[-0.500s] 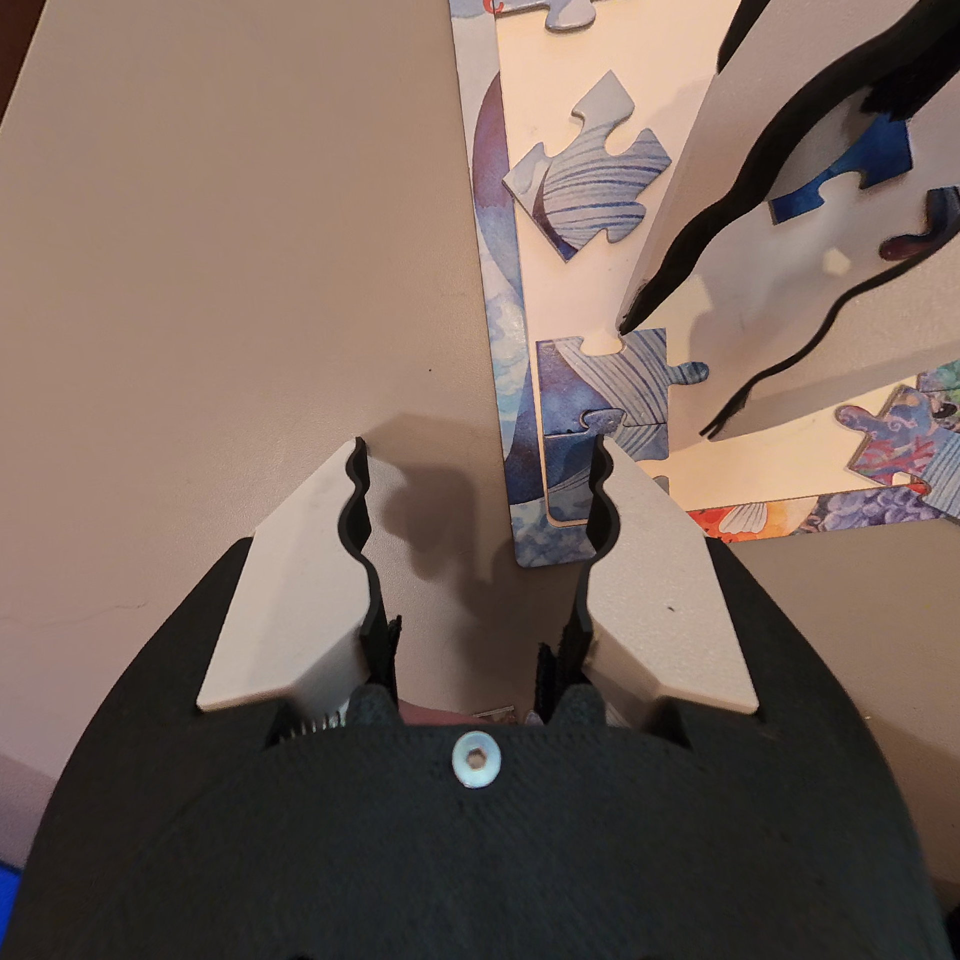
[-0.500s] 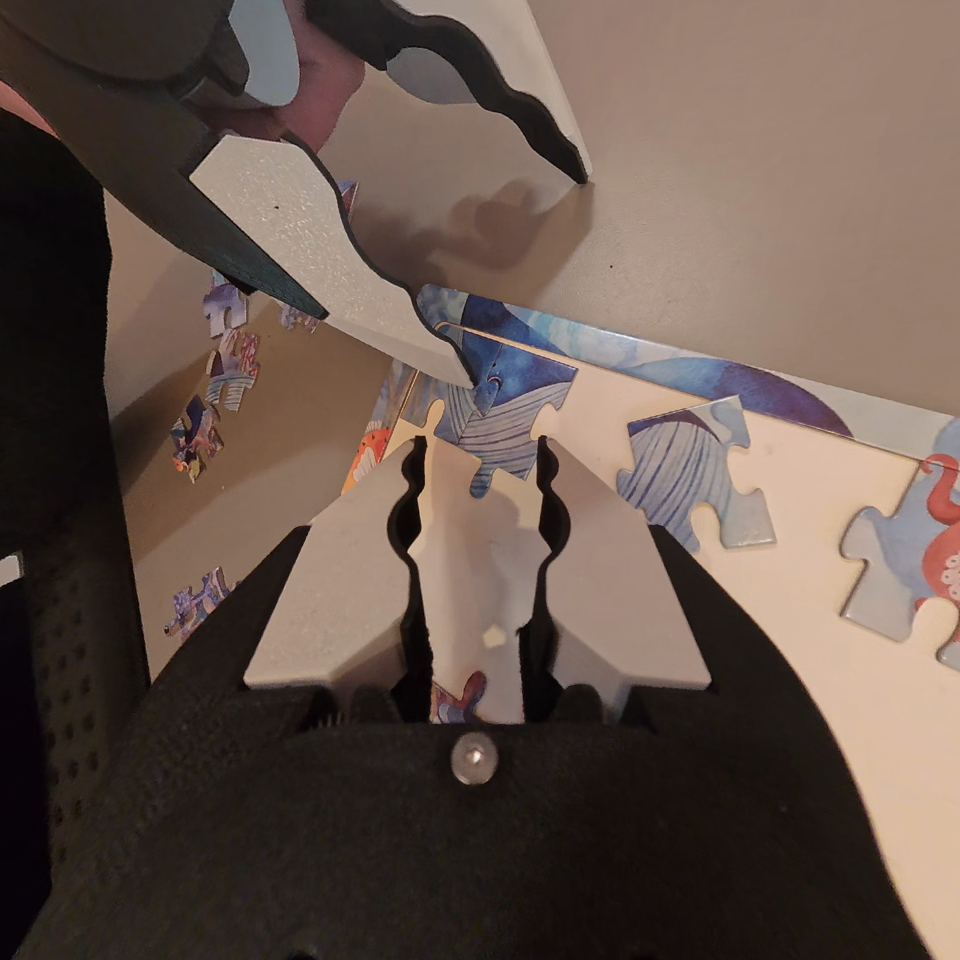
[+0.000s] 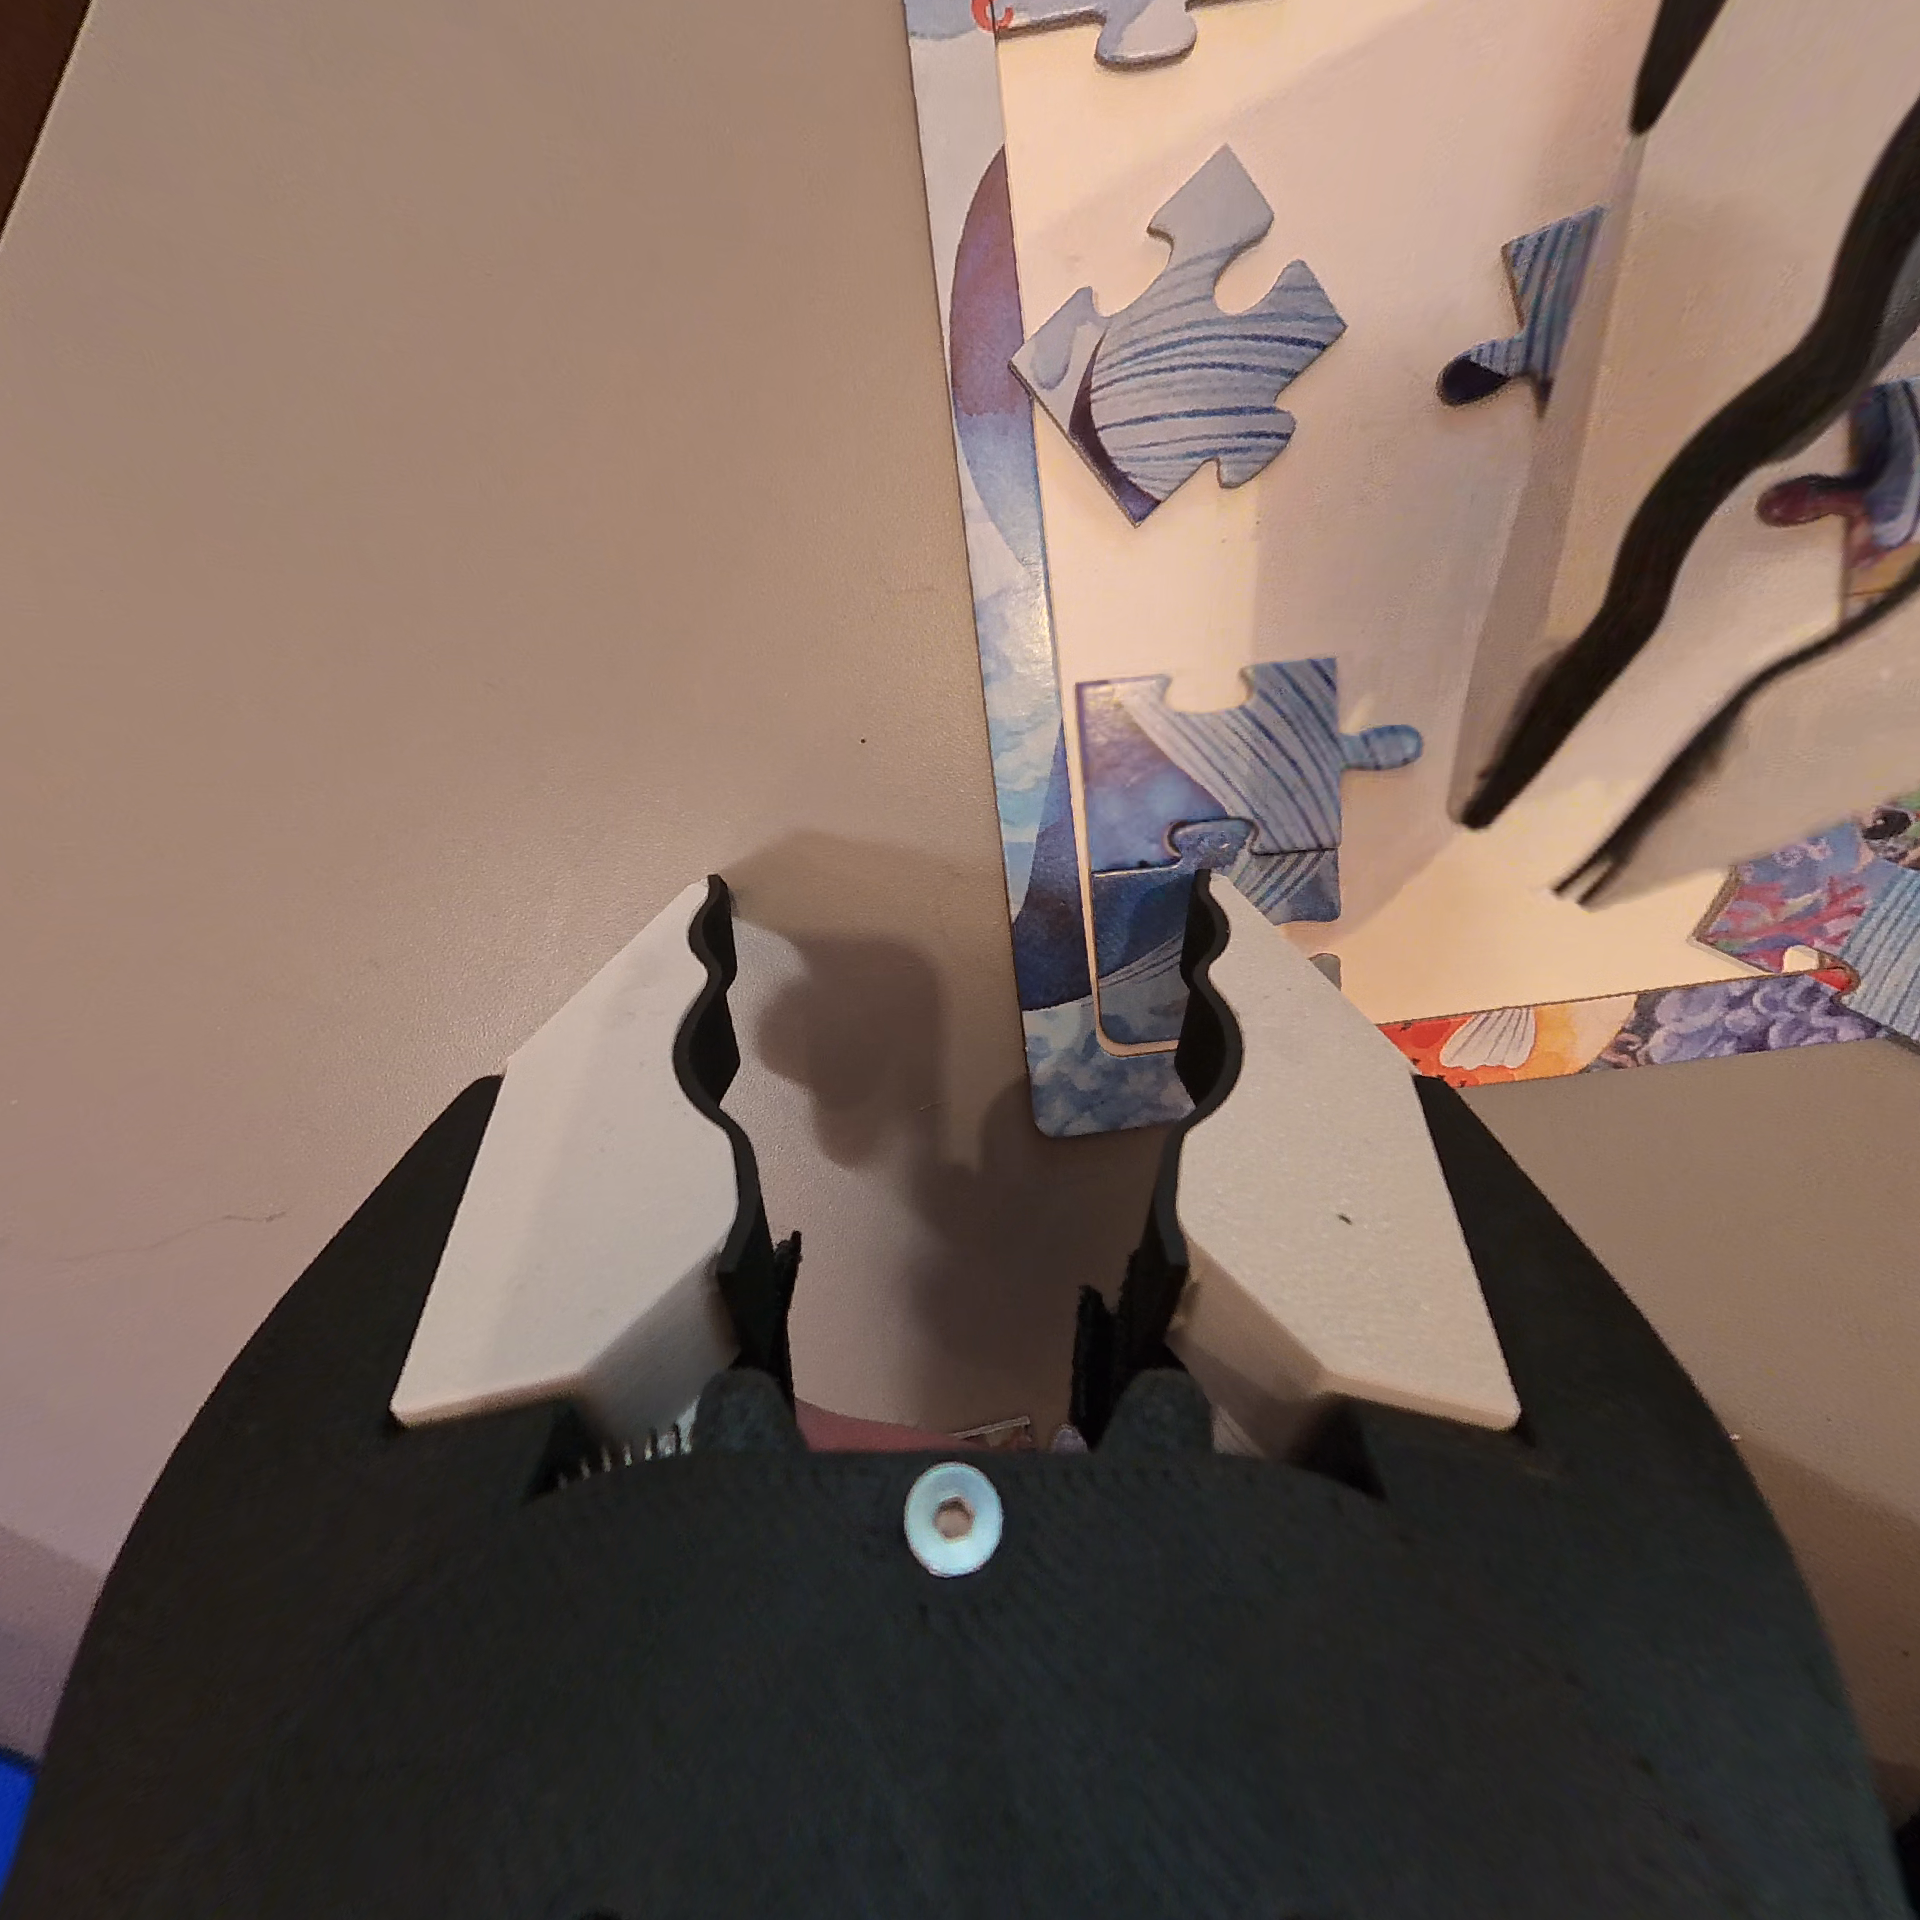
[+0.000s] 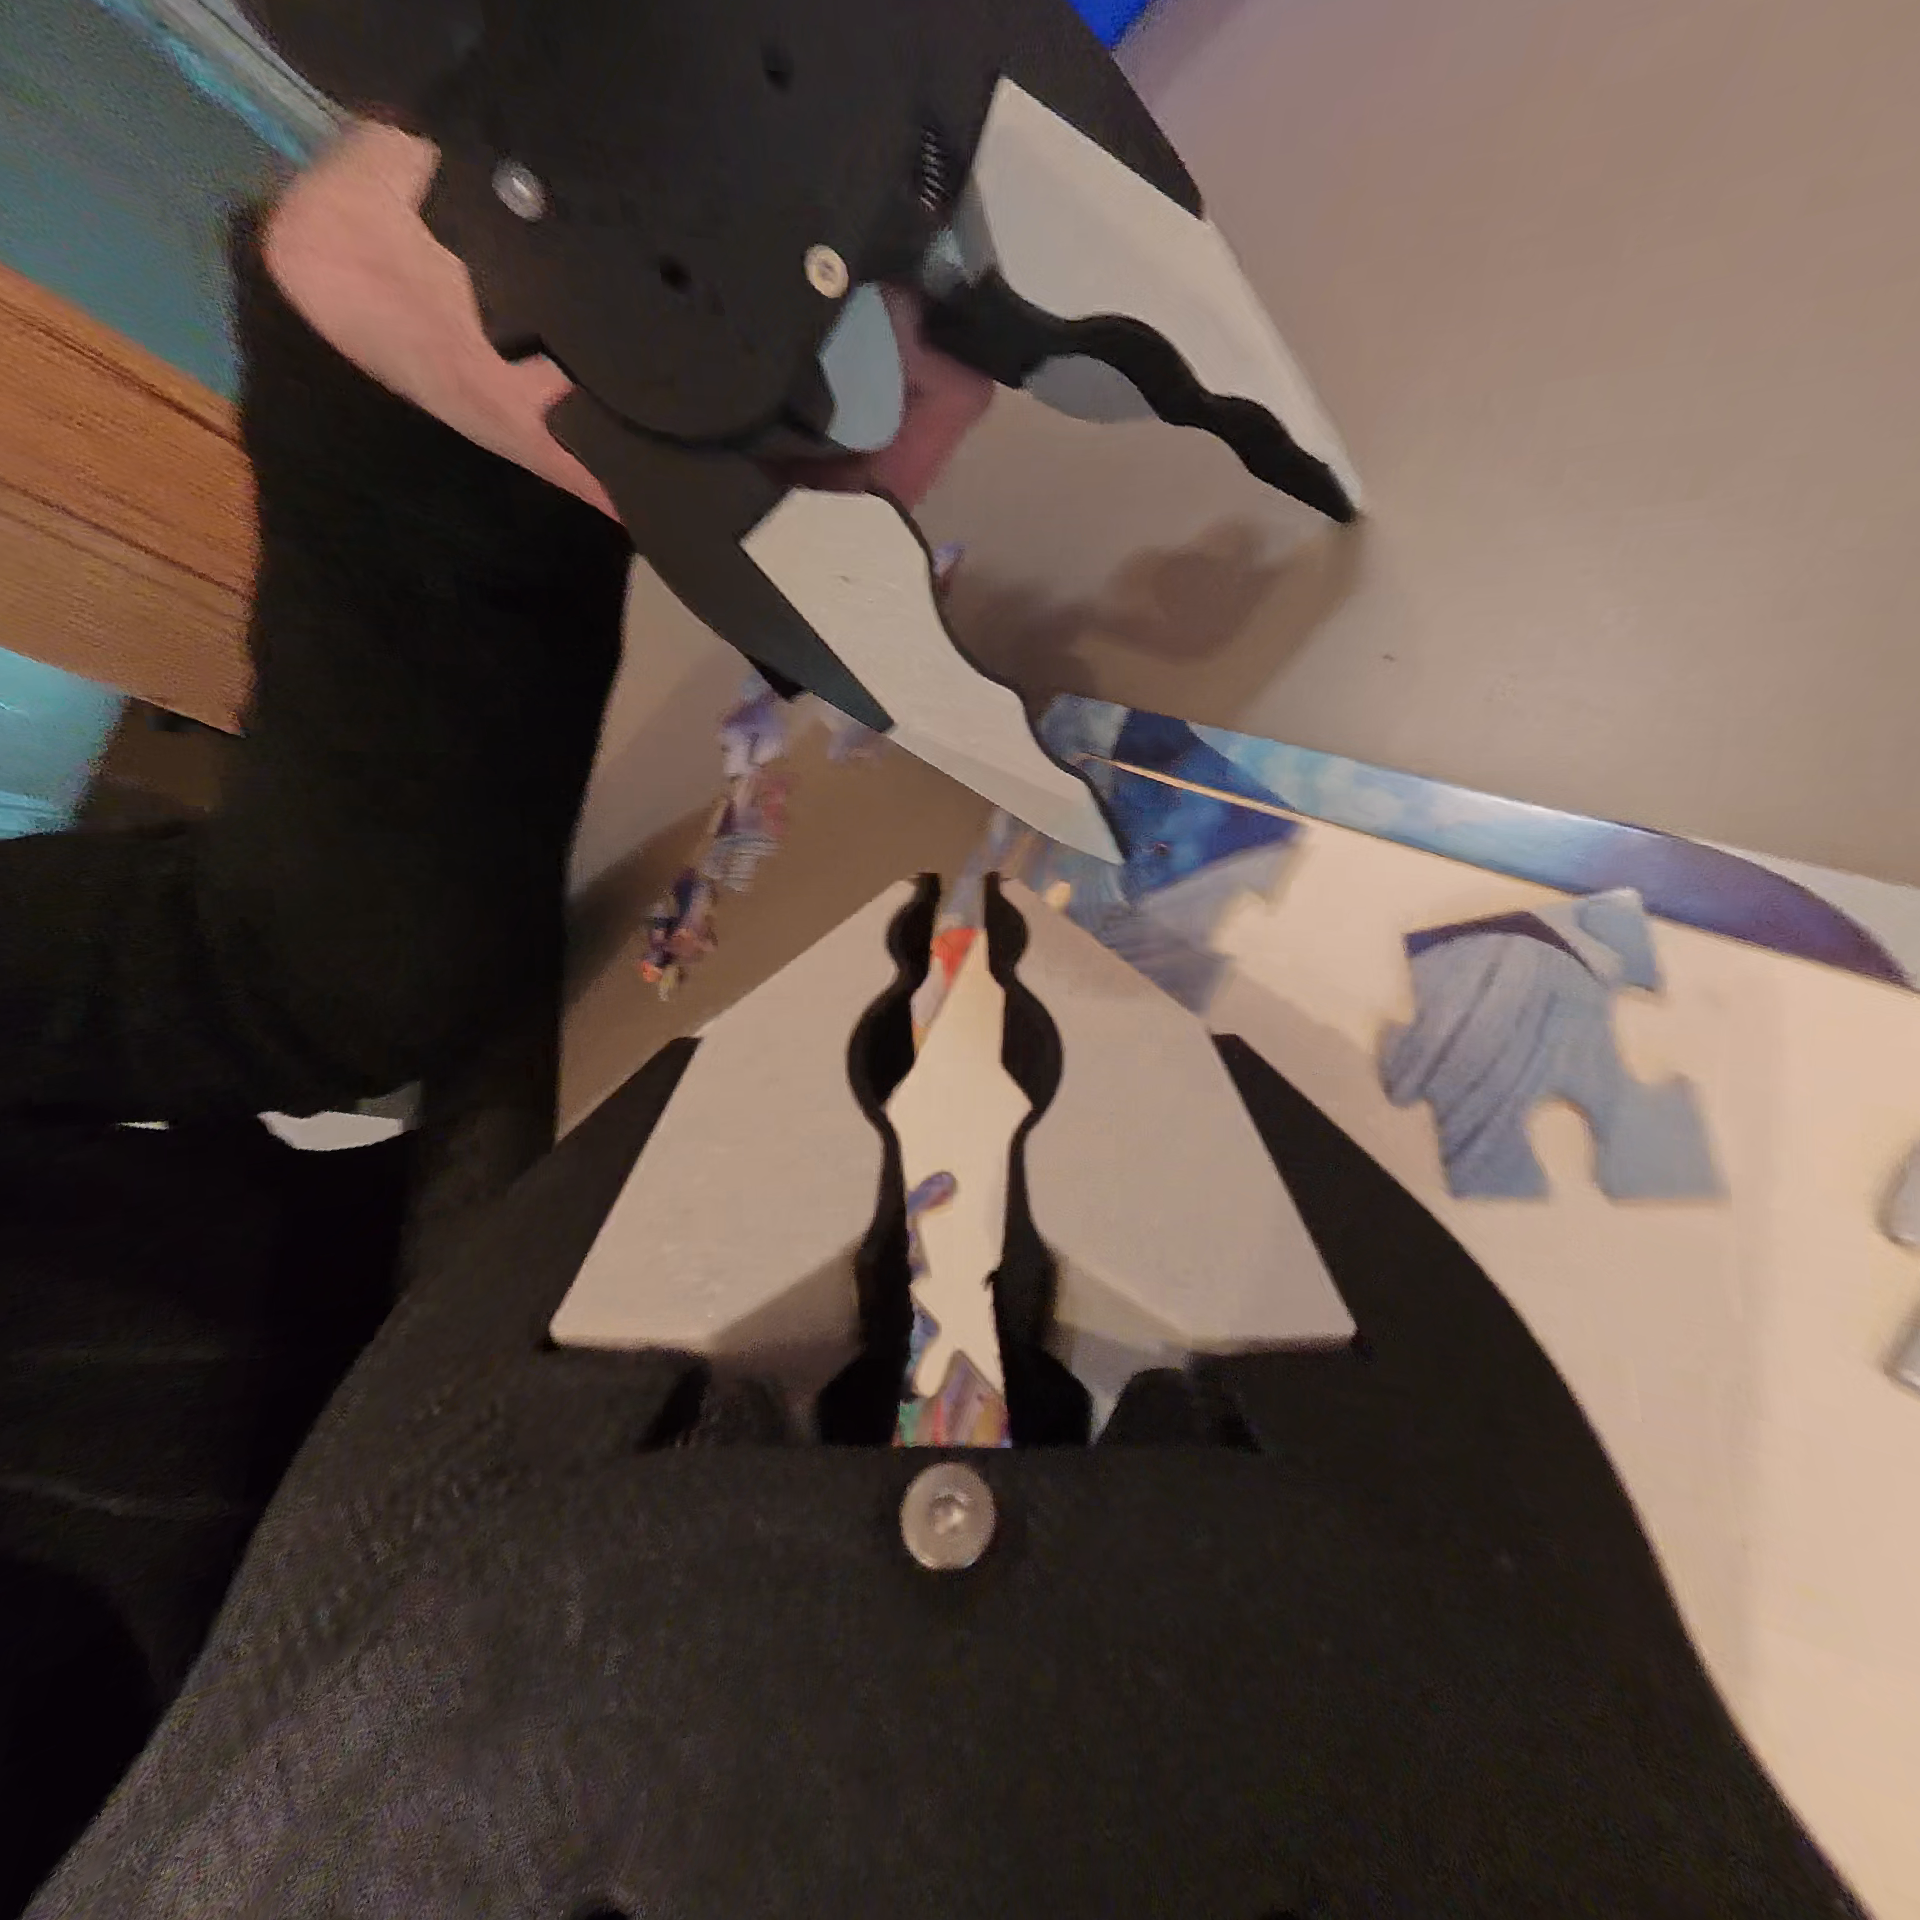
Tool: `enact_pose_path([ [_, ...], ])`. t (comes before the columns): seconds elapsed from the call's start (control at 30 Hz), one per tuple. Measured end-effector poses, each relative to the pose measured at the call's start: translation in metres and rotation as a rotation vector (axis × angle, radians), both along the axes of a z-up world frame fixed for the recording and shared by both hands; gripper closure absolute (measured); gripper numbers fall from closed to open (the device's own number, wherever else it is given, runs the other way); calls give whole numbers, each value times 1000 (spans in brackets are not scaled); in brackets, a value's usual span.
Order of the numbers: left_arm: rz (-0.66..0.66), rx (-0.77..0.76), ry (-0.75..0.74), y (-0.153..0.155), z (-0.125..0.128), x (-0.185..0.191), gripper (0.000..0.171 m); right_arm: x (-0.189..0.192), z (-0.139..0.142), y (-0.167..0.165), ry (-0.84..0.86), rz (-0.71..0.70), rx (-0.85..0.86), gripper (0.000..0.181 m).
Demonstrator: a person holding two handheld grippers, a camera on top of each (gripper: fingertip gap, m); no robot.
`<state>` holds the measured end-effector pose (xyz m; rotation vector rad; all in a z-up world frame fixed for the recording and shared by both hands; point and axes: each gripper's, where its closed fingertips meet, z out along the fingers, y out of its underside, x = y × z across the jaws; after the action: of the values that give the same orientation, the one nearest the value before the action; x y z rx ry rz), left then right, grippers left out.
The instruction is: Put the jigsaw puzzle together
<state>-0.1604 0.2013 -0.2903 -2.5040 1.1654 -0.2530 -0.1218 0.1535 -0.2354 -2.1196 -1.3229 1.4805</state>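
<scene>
The puzzle tray (image 3: 1143, 623) lies flat with a cream floor and a blue picture border; it also shows in the right wrist view (image 4: 1766, 1351). Two joined blue whale pieces (image 3: 1216, 790) sit in its near corner. A loose striped whale piece (image 3: 1174, 353) lies on the tray floor, also in the right wrist view (image 4: 1538, 1049). My left gripper (image 3: 961, 883) is open and empty, one finger over the tray corner, the other over bare table. My right gripper (image 4: 958, 883) hovers over the tray, jaws almost together, with nothing between them. It shows at the right of the left wrist view (image 3: 1522, 852).
Several loose colourful pieces (image 4: 727, 831) lie blurred on the beige table (image 3: 468, 520) beyond the tray. More pieces (image 3: 1829, 914) lie in the tray's far part. A person's hand (image 4: 364, 312) holds the left gripper (image 4: 1226, 681). A wooden edge (image 4: 104, 499) is at the far left.
My right gripper has narrowed its jaws to a slim gap and drawn back across the tray. My left gripper has stayed open in the same place.
</scene>
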Motion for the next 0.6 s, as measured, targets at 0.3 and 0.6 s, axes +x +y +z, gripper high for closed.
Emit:
enact_pose_path([
  [0.3, -1, 1, -2, 0, 0, 0, 86, 9, -43, 11, -328, -1, 313, 132],
  [0.6, 0, 0, -4, 0, 0, 0, 86, 0, -42, 11, -253, -17, 280, 142],
])
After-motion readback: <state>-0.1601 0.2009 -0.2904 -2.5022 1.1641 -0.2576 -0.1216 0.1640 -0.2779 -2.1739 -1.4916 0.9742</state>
